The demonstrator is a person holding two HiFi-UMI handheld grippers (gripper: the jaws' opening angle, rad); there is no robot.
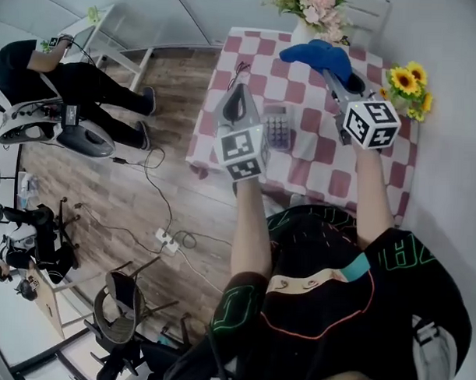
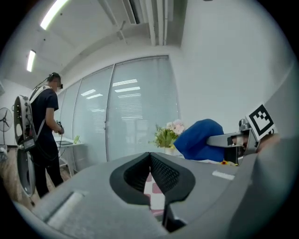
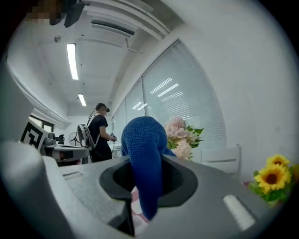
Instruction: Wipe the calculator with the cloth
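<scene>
A grey calculator (image 1: pixel 277 128) with purple keys lies on the red-and-white checked table (image 1: pixel 320 176). My left gripper (image 1: pixel 238 92) hovers just left of it, raised and level, its jaws shut with nothing between them (image 2: pixel 150 156). My right gripper (image 1: pixel 332 74) is held above the table's far right part, shut on a blue cloth (image 1: pixel 314 52). The cloth (image 3: pixel 145 140) hangs out of the jaws and droops over them. From the left gripper view, the cloth (image 2: pixel 198 139) and the right gripper (image 2: pixel 232 140) show to the right. The calculator is out of sight in both gripper views.
Pink flowers (image 1: pixel 316 10) stand at the table's far edge and sunflowers (image 1: pixel 409 84) at its right edge. A white chair (image 1: pixel 377 11) is behind. Another person (image 1: pixel 70 78) with gear stands far left. Cables and a power strip (image 1: pixel 167 241) lie on the wooden floor.
</scene>
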